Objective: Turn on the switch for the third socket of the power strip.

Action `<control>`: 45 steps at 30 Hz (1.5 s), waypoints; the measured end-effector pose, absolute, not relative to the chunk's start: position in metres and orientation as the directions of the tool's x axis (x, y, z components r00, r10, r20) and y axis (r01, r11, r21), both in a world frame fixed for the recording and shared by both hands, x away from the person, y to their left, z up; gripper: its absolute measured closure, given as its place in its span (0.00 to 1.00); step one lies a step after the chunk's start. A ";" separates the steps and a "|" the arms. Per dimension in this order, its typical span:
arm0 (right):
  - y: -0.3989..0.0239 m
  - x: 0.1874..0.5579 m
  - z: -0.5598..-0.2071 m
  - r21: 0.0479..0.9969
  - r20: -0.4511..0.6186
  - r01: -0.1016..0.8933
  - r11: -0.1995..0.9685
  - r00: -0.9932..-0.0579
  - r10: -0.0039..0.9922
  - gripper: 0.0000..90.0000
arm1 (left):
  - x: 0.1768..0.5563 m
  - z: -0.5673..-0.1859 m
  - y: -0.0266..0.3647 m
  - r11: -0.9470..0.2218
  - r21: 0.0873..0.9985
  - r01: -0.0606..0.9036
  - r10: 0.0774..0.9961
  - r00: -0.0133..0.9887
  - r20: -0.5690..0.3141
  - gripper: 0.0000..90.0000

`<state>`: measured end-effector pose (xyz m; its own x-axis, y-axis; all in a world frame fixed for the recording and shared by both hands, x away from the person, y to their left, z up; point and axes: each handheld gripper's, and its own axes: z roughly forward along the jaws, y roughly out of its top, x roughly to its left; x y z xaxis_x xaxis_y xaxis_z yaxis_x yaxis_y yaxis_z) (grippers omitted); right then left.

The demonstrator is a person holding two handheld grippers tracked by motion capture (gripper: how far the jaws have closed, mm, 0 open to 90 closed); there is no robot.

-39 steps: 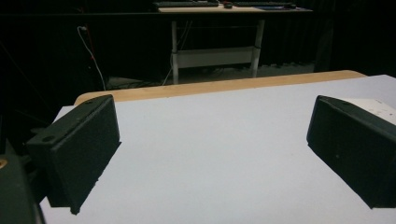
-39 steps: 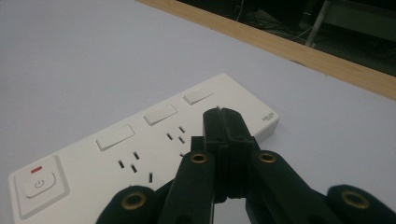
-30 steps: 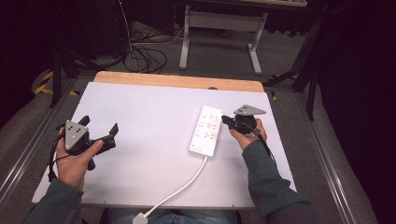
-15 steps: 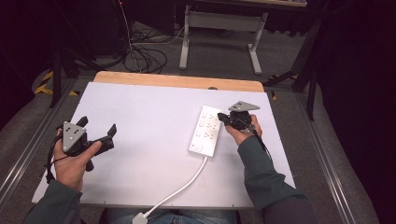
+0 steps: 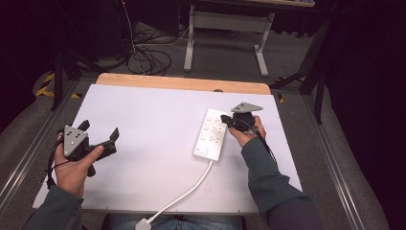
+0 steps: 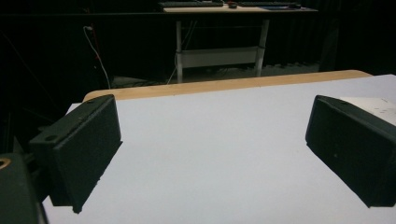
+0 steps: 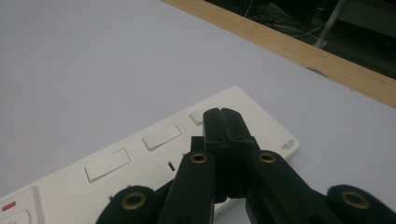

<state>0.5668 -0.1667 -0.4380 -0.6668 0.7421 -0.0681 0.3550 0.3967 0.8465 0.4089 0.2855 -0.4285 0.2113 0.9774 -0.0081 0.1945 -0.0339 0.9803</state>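
In the right gripper view the right gripper [image 7: 223,114] has its two black jaws clenched flat against each other with nothing between them, the joined tips sitting right over the last small rocker switch [image 7: 201,114] of the long white plastic power strip [image 7: 140,158], at the end far from its cord. It looks like a poke at that switch is in hand. Just beside the tips, away toward the cord end, lie two more white rocker switches [image 7: 161,136], so a slight sideways slip could tip the neighbouring one instead. A push with any slant could also skid the light strip across the smooth white tabletop [image 7: 93,56], since nothing pins it; in the high view the white cord [image 5: 184,191] trails loose off the near edge and would do little to hold it. Well apart from the strip, the left gripper [image 5: 103,143] rests with its jaws released and wide over bare table, too far off to steady anything.
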 end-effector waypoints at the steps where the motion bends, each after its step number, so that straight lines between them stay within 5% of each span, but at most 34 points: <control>1: -0.166 0.568 -0.438 0.847 -0.067 0.355 0.396 -0.668 0.741 1.00 | 0.409 -0.429 0.285 -0.032 0.980 0.197 0.977 0.212 -0.011 0.04; 45: -0.138 0.593 -0.451 0.813 -0.062 0.378 0.442 -0.699 0.713 1.00 | 0.404 -0.430 0.287 -0.039 0.979 0.201 0.977 0.211 -0.005 0.05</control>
